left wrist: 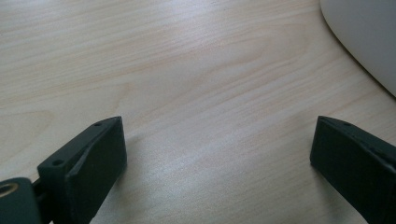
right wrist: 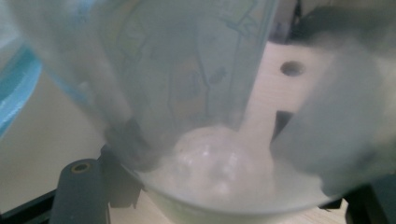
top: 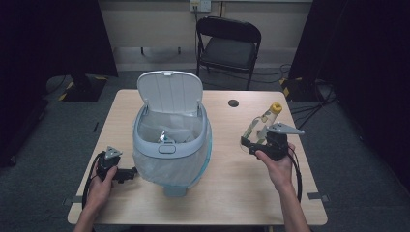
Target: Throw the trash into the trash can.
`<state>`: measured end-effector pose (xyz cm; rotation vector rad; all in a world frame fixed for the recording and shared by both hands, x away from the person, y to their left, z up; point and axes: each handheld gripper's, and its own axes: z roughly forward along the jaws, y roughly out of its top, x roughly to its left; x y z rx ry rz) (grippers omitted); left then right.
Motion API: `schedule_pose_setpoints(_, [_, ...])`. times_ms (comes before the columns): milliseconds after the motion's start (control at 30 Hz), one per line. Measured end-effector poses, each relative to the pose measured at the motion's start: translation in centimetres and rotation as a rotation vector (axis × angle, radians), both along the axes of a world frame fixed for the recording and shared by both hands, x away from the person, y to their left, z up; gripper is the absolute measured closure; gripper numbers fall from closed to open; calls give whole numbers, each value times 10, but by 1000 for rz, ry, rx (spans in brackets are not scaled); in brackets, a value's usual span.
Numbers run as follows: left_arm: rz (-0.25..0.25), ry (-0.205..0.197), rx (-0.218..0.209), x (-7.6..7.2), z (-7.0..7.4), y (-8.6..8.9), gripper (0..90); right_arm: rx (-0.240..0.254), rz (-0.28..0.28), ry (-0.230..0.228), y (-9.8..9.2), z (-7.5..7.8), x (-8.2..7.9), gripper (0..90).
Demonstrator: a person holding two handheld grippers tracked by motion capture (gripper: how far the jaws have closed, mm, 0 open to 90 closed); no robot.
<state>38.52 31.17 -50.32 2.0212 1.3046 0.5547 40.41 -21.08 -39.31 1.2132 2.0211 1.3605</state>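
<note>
I have the right gripper [top: 255,140] at the right of centre in the high view, clamped on a clear plastic bottle [top: 263,121] with a yellow cap [top: 275,107]. The bottle slants up and to the right above the wooden table [top: 227,179], cap end farthest from my hand. In the right gripper view the bottle's base [right wrist: 219,163] sits low in the middle of the frame, blurred and very close, with the black jaws standing wide on either side of it and pressing its walls.

My left gripper [top: 126,175] rests at the lower left of the high view, just beside the white bin [top: 171,145], pointing toward it. In the left gripper view its jaws stand wide apart over bare wood, nothing between them, and the bin's pale wall [left wrist: 369,37] curves through the upper right corner.

The bin stands in the middle of the high view with its lid [top: 169,92] tipped upright at the back and a clear liner [top: 159,169] draped down its outside.
</note>
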Motion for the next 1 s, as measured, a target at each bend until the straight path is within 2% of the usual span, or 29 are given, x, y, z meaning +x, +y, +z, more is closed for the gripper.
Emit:
schedule_pose_setpoints(333, [1, 0, -2, 0, 0, 0, 31, 21, 8, -18, 0, 10, -5, 274])
schedule_pose_setpoints(1000, [4, -1, 6, 0, 0, 0, 31, 53, 88, -104, 16, 57, -23, 274])
